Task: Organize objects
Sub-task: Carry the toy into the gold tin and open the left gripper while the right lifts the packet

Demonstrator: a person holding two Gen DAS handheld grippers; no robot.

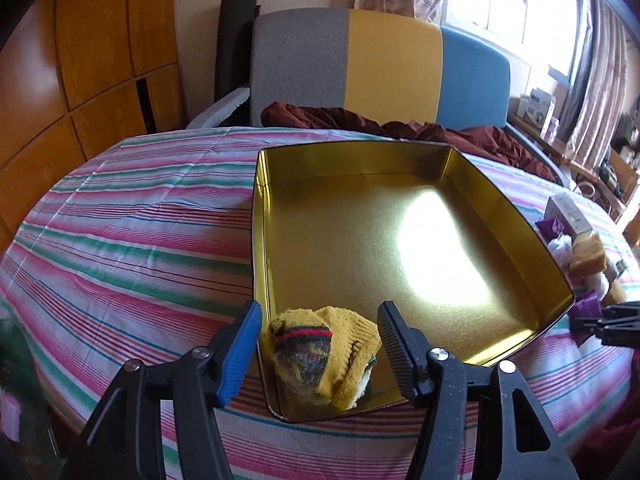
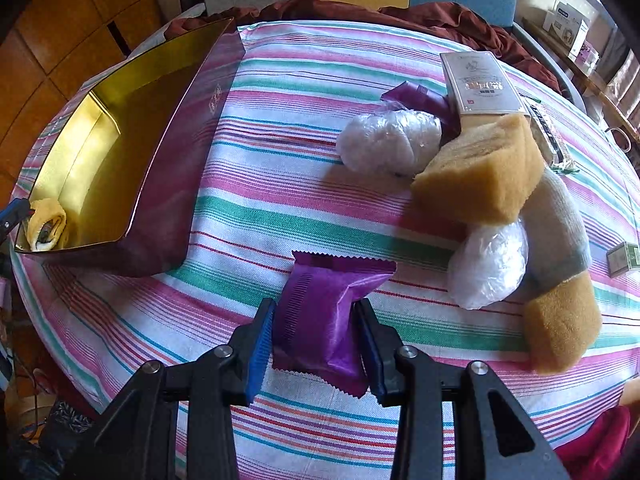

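Observation:
A gold-lined tin box (image 1: 352, 232) with a dark red outside (image 2: 180, 160) stands open on the striped tablecloth. In its near left corner lies a rolled yellow sock (image 1: 320, 356) with coloured stripes, also visible in the right wrist view (image 2: 46, 224). My left gripper (image 1: 319, 318) is open, its fingers on either side of the sock with a gap at each pad. The blue-padded finger (image 1: 240, 352) hangs outside the tin's left wall. To the right of the tin, my right gripper (image 2: 315, 312) is shut on a purple foil packet (image 2: 324, 320) just over the cloth.
Right of the packet lies a pile: two tan sponges (image 2: 480, 168) (image 2: 560, 320), two white plastic-wrapped bundles (image 2: 388, 140) (image 2: 488, 264), a grey sock (image 2: 556, 216), a silver box (image 2: 480, 80) and a second purple packet (image 2: 420, 98). A dark red cloth (image 1: 400, 124) and a striped chair back (image 1: 392, 68) stand behind the table.

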